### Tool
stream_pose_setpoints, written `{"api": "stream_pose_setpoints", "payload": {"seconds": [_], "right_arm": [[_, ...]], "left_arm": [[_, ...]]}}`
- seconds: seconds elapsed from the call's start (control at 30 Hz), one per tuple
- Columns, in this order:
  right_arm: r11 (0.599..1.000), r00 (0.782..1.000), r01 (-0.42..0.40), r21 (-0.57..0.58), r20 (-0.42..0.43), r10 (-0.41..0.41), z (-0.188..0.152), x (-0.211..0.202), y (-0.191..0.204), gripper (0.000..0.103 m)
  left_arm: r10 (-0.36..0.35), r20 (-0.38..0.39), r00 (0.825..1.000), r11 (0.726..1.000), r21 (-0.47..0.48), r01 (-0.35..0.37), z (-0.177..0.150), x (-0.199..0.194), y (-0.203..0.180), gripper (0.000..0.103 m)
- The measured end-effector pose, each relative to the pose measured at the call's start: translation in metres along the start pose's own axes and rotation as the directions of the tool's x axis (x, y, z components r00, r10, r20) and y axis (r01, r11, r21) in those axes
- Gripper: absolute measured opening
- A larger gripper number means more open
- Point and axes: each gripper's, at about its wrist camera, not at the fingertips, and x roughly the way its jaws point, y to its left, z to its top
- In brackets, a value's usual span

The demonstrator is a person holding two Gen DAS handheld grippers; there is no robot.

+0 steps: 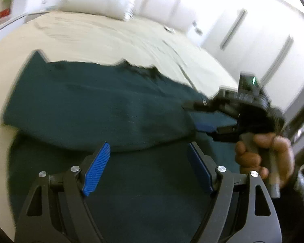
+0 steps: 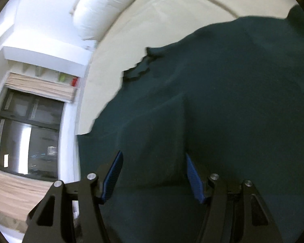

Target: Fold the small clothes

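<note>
Dark teal garment (image 1: 95,105) lies spread on the cream bed sheet (image 1: 87,38), well short of the white pillow (image 1: 97,0) at the bed's far end; 1 flap already doubled over, its rounded fold edge sits just ahead of the left gripper (image 1: 150,168); left gripper jaws apart, nothing between the blue pads (image 1: 96,170), hovering over the cloth on the near side from the pillow; right gripper (image 2: 154,176) jaws also apart, a raised ridge of cloth runs between them but not pinched; in the left view the right gripper sits at the garment's edge, right hand (image 1: 265,158) on its handle; fabric looks soft, light, limp, likely to sag and crease, low slip on ribbed pads; best hold judged at hem or corner through both layers; no containers in view; frames blurred, garment type unclear.
</note>
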Motion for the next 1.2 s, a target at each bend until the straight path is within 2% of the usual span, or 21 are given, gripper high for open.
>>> {"api": "stream_pose_setpoints", "payload": {"seconds": [0.07,0.1,0.2,0.27,0.4,0.6,0.73,0.8,0.87,1.03,1.2], "right_arm": [[0.999,0.999,0.045,-0.01,-0.011,-0.045,0.004,0.005,0.0,0.066],[0.998,0.998,0.056,-0.021,-0.027,-0.056,0.006,0.009,0.0,0.062],[0.985,0.99,0.13,-0.113,-0.04,-0.135,0.009,0.02,0.008,0.019],[0.98,0.987,0.144,-0.138,-0.045,-0.151,0.011,0.02,0.009,0.013],[0.959,0.978,0.203,-0.197,-0.001,-0.207,0.018,0.006,0.008,0.012],[0.941,0.955,0.296,-0.166,0.079,-0.286,0.042,-0.024,-0.017,0.011],[0.93,0.948,0.318,-0.182,0.091,-0.306,0.044,-0.029,-0.022,0.011],[0.927,0.946,0.323,-0.189,0.095,-0.31,0.042,-0.029,-0.021,0.011],[0.926,0.946,0.324,-0.192,0.1,-0.31,0.041,-0.029,-0.022,0.011],[0.927,0.948,0.318,-0.2,0.088,-0.307,0.041,-0.022,-0.022,0.012],[0.928,0.951,0.309,-0.207,0.081,-0.298,0.044,-0.022,-0.022,0.012]], "left_arm": [[0.004,0.037,0.999,0.998,-0.069,-0.002,-0.003,-0.016,0.021,0.078],[0.015,0.057,0.998,0.994,-0.112,-0.008,-0.005,-0.026,0.033,0.078],[0.051,0.102,0.993,0.974,-0.226,-0.027,-0.009,-0.049,0.067,0.078],[0.073,0.136,0.988,0.96,-0.279,-0.033,-0.007,-0.065,0.085,0.078],[0.129,0.198,0.972,0.95,-0.307,-0.064,0.011,-0.098,0.106,0.078],[0.184,0.278,0.943,0.937,-0.34,-0.083,0.041,-0.125,0.127,0.076],[0.182,0.291,0.939,0.947,-0.308,-0.088,0.067,-0.133,0.122,0.062],[0.181,0.276,0.944,0.954,-0.283,-0.1,0.081,-0.121,0.117,0.052],[0.18,0.238,0.954,0.961,-0.25,-0.118,0.094,-0.104,0.112,0.033],[0.191,0.085,0.978,0.968,-0.184,-0.173,0.105,-0.035,0.108,0.03],[0.248,-0.012,0.969,0.961,-0.127,-0.247,0.101,0.014,0.115,0.029]]}}
